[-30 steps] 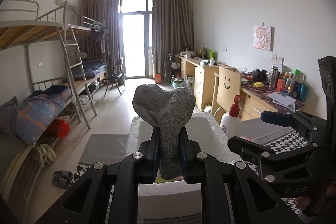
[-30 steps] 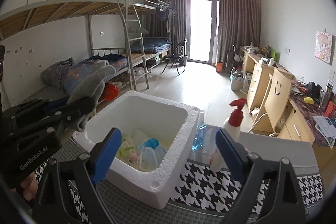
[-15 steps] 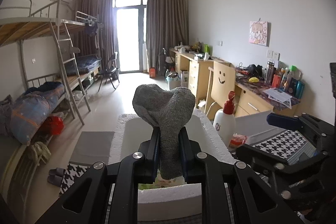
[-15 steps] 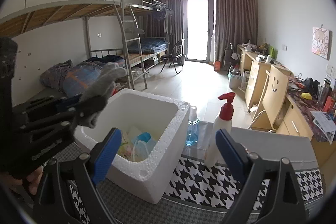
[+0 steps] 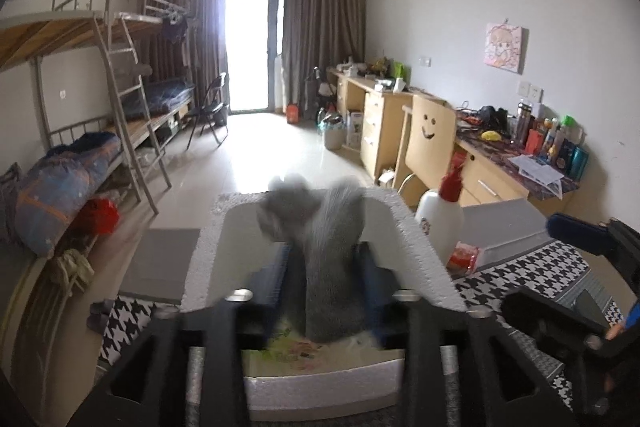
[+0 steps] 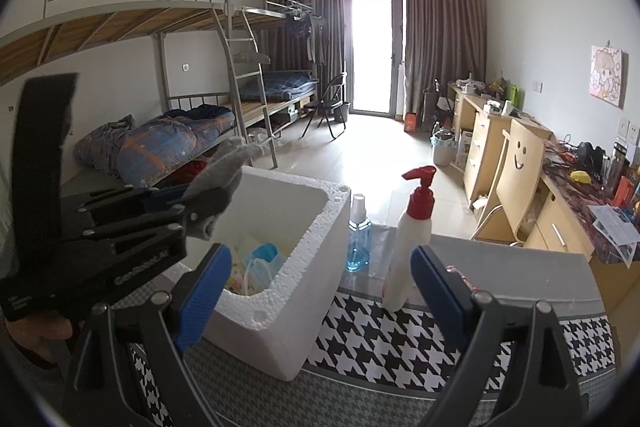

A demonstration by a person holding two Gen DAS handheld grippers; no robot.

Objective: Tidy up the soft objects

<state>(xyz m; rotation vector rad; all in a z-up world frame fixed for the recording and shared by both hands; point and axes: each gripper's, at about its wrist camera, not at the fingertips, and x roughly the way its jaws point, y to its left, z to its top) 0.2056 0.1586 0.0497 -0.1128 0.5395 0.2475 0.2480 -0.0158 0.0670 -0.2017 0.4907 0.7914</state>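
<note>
Grey knitted cloth, a soft sock-like piece [image 5: 326,247], sits between the fingers of my left gripper [image 5: 326,291], directly over the open white foam box [image 5: 424,247]. That view is smeared with blur, and the blue pads stand a little off the cloth on both sides, so I cannot tell whether the jaws are pinching it or have let go. From the right wrist view the same cloth [image 6: 218,187] pokes out of the left gripper [image 6: 192,211] above the box's near-left rim [image 6: 316,227].

Inside the box I see a light blue item and some pale, patterned soft things [image 6: 256,263], too jumbled to name.

My right gripper [image 6: 320,291] hangs on the box's right side with its blue-padded jaws wide apart and nothing between them. Just beside the box on that side stand a clear blue spray bottle [image 6: 358,239] and a white pump bottle with a red top [image 6: 412,239], all resting on a black-and-white houndstooth mat [image 6: 400,339].
</note>
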